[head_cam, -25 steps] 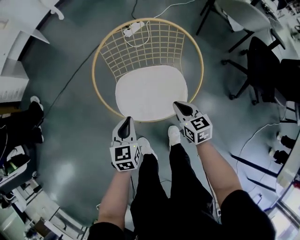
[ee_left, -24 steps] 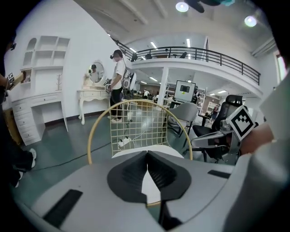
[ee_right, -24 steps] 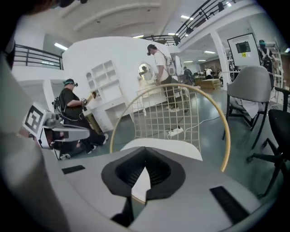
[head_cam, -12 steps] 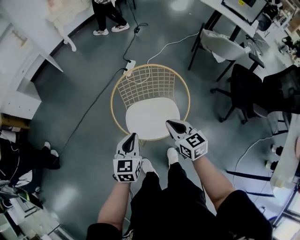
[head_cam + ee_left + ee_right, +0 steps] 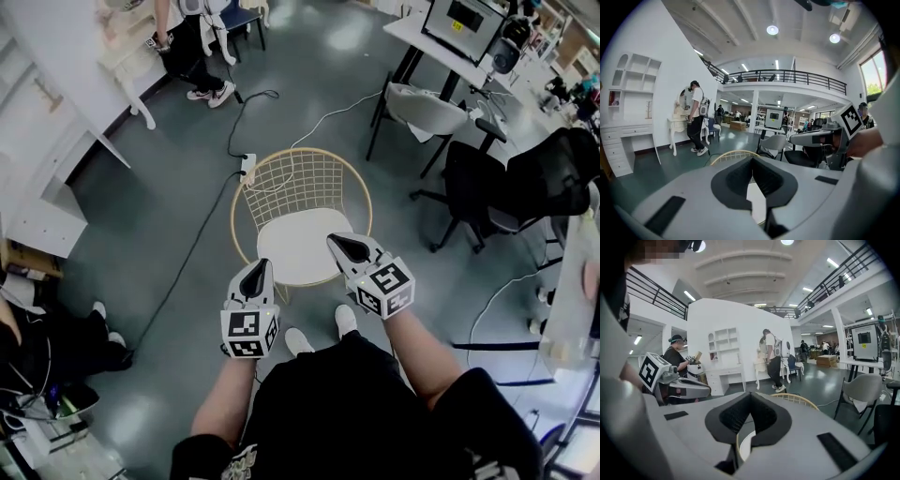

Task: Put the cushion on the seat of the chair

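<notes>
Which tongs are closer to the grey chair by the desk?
Right. The right tongs hover over the edge of the cushion nearest the grey chair; the left tongs hover off its opposite front corner, farther away.

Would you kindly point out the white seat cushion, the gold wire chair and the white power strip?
white seat cushion (image 5: 300,246), head view, its middle.
gold wire chair (image 5: 298,183), head view, backrest mesh.
white power strip (image 5: 247,169), head view, its body.
</notes>
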`<state>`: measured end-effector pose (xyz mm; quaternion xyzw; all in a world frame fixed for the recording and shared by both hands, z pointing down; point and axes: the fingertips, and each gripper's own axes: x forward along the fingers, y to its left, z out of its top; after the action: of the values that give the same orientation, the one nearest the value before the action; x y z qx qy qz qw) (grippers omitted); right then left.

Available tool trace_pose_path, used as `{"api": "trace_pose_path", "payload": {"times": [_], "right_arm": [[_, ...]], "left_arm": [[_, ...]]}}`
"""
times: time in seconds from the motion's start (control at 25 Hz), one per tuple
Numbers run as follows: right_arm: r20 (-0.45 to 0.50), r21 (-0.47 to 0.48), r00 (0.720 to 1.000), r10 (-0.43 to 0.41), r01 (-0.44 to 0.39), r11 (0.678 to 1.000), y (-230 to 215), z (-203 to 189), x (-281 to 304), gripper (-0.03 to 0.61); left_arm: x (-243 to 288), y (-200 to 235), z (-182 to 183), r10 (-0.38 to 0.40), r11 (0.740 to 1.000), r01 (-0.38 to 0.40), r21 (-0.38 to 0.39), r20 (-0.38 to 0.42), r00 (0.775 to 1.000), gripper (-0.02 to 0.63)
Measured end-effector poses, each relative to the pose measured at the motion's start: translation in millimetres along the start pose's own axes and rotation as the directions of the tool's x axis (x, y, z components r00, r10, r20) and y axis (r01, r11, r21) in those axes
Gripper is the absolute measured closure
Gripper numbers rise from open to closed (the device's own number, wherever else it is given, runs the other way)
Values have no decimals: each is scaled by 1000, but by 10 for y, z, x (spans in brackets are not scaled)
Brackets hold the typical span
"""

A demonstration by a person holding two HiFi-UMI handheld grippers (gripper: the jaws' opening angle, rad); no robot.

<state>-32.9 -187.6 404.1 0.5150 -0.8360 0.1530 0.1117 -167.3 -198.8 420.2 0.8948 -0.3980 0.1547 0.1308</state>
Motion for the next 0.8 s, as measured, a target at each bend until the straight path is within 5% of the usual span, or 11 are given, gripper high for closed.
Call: {"api": "trace_pose_path", "payload": {"times": [0.48, 0.8], "right_arm": [[-66, 41, 998, -5, 8, 999, 514, -475, -98, 566], [-84, 10, 996, 27, -27, 1000, 512, -599, -336, 566]], "left_arm": [[-224, -117, -471, -115, 993, 117, 18, -81, 990, 597], [-265, -428, -570, -105, 994, 106, 8, -78, 991, 597]]}}
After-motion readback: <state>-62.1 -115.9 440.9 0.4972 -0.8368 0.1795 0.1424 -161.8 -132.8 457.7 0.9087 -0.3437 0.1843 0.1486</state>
